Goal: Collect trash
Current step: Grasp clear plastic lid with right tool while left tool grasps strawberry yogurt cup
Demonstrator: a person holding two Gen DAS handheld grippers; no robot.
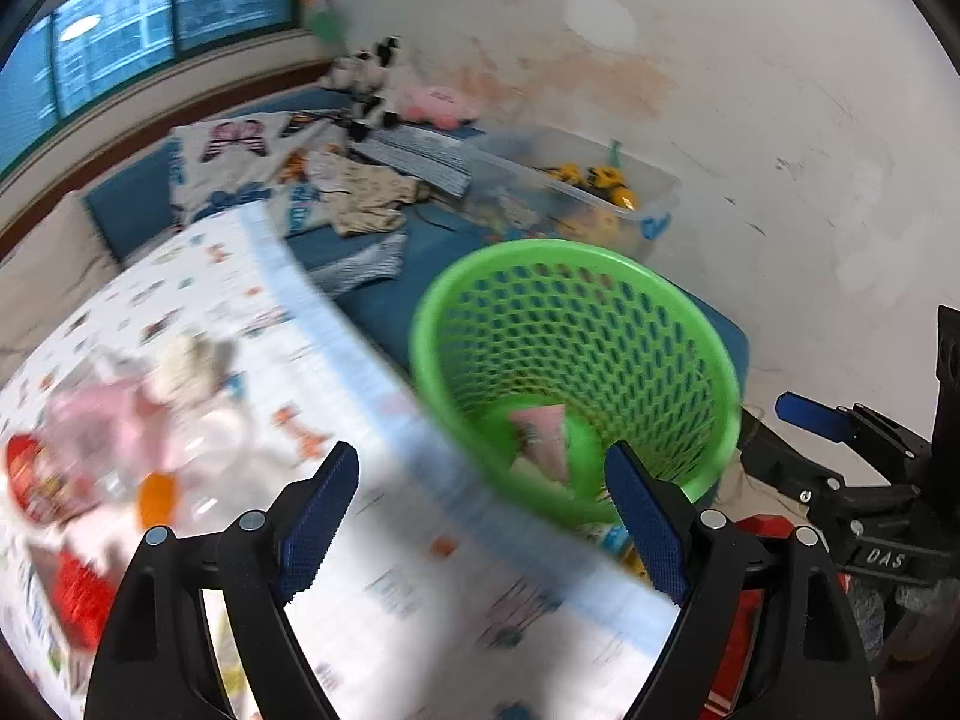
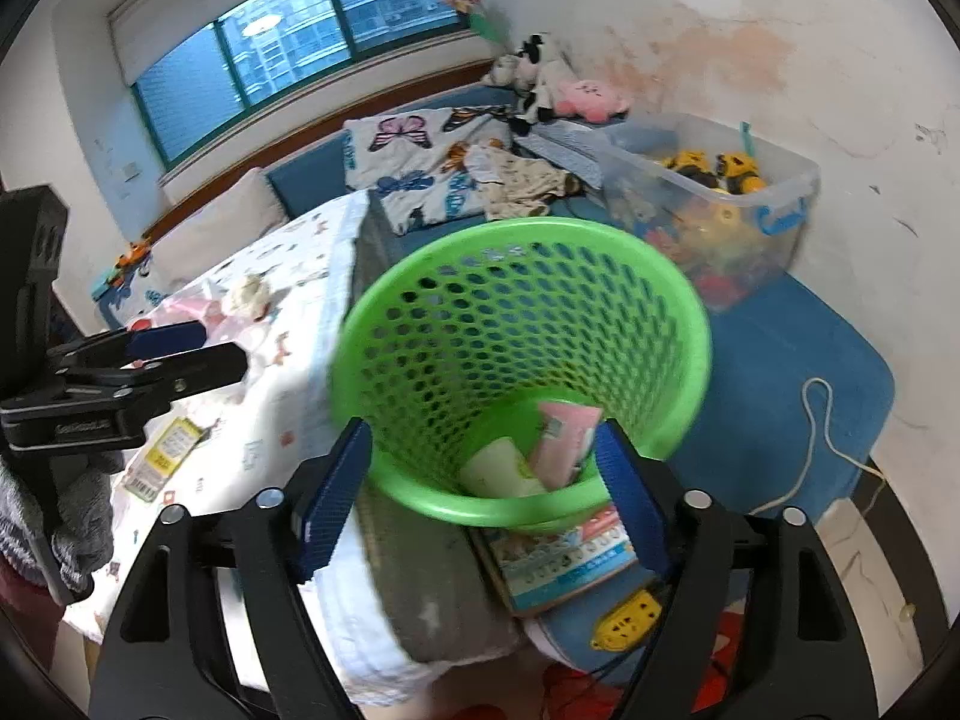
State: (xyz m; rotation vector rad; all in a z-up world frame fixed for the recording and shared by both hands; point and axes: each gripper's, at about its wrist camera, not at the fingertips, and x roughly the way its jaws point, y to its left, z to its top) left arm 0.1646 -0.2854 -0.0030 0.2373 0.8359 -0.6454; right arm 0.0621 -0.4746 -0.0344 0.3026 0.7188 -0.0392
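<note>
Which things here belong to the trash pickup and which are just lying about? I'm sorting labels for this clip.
Belongs to the job:
green basket
pink wrapper inside it
yellow packet on the table
crumpled tissue

Just lying about:
toy bin
butterfly blanket
pink plush
yellow power strip

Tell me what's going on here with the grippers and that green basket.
A person with a gripper in each hand is collecting trash. The green basket already holds a pink packet and a pale wrapper. Both the left gripper and right gripper are open and empty. More litter, like a red wrapper and yellow label, lies on the patterned tablecloth.
</note>
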